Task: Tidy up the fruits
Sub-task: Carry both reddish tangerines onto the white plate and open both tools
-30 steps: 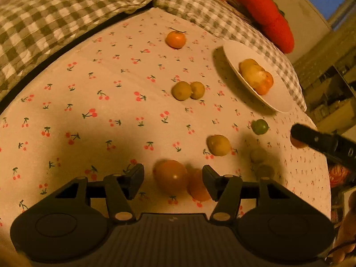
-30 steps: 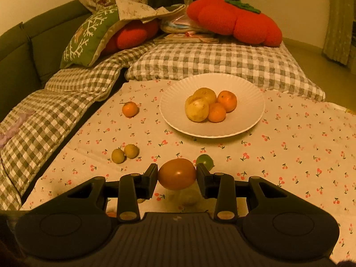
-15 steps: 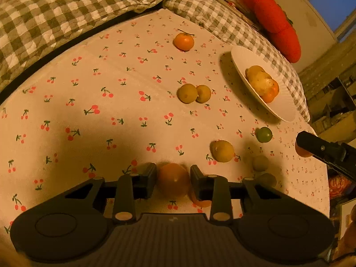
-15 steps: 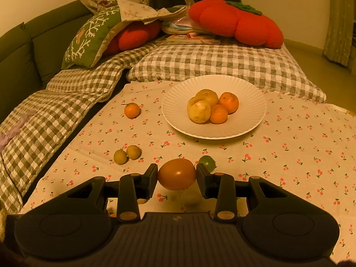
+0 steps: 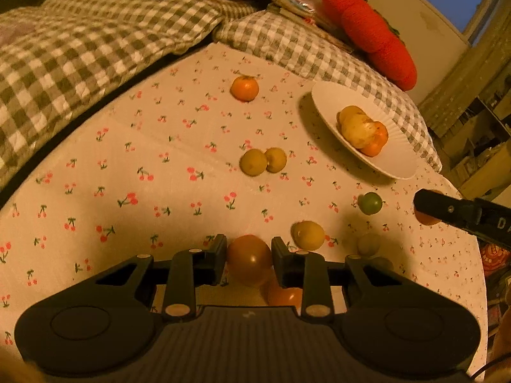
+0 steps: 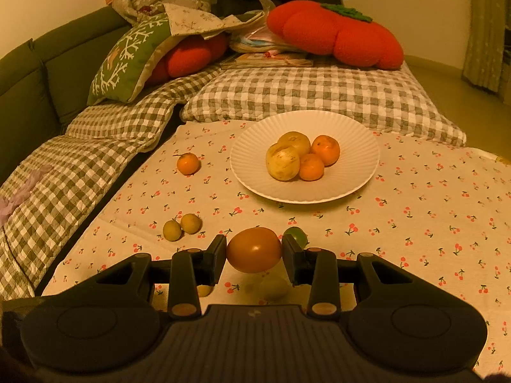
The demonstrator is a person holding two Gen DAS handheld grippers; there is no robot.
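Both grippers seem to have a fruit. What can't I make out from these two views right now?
- Left wrist view: orange fruit below the held fruit, half hidden by left gripper.
- Left wrist view: right gripper's fruit, mostly behind its finger.
- Right wrist view: pale fruit in shadow under right gripper, blurred.
- Plate: the far sides of its fruits.

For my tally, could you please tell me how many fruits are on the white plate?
4: two yellowish fruits at left and rear and two oranges at right and front, clustered mid-plate. Another could hide behind them.
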